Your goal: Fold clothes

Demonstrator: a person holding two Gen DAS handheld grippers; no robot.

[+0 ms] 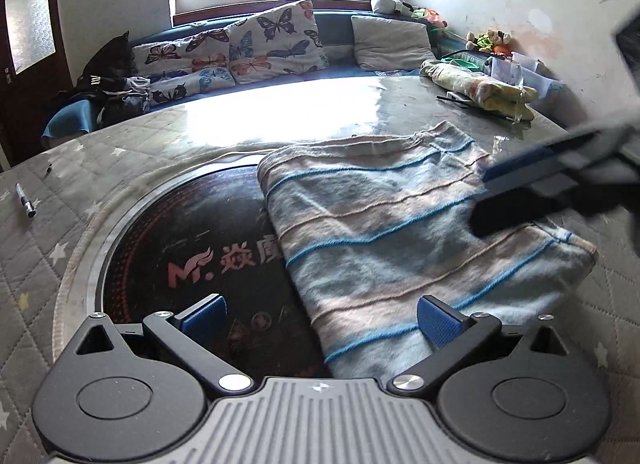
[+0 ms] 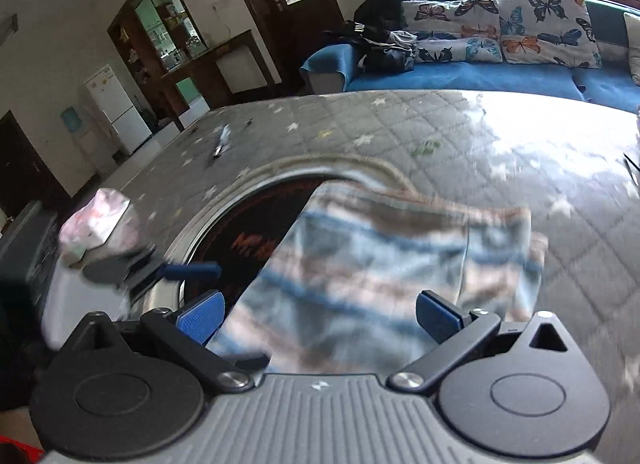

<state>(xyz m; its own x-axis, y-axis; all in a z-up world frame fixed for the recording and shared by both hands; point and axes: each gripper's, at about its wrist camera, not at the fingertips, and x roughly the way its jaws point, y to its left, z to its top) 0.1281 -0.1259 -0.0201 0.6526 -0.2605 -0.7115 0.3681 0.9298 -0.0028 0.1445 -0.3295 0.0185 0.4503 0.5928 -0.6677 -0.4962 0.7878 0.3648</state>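
Observation:
A folded cloth (image 1: 400,240) with pale blue and beige bands and thin blue lines lies flat on the quilted table (image 1: 60,248). Its left part covers the round black plate (image 1: 192,232) set in the table's middle. My left gripper (image 1: 322,318) is open just above the cloth's near edge, with nothing between its blue pads. My right gripper (image 1: 480,200) comes in blurred from the right, open, low over the cloth's right side. The right wrist view shows the same cloth (image 2: 380,264), blurred, under the open right gripper (image 2: 320,320).
A pen (image 1: 26,200) lies at the table's left edge. A folded yellow cloth (image 1: 480,84) and clear plastic boxes (image 1: 524,72) sit at the far right. Behind the table runs a blue sofa (image 2: 460,78) with butterfly cushions (image 1: 272,40).

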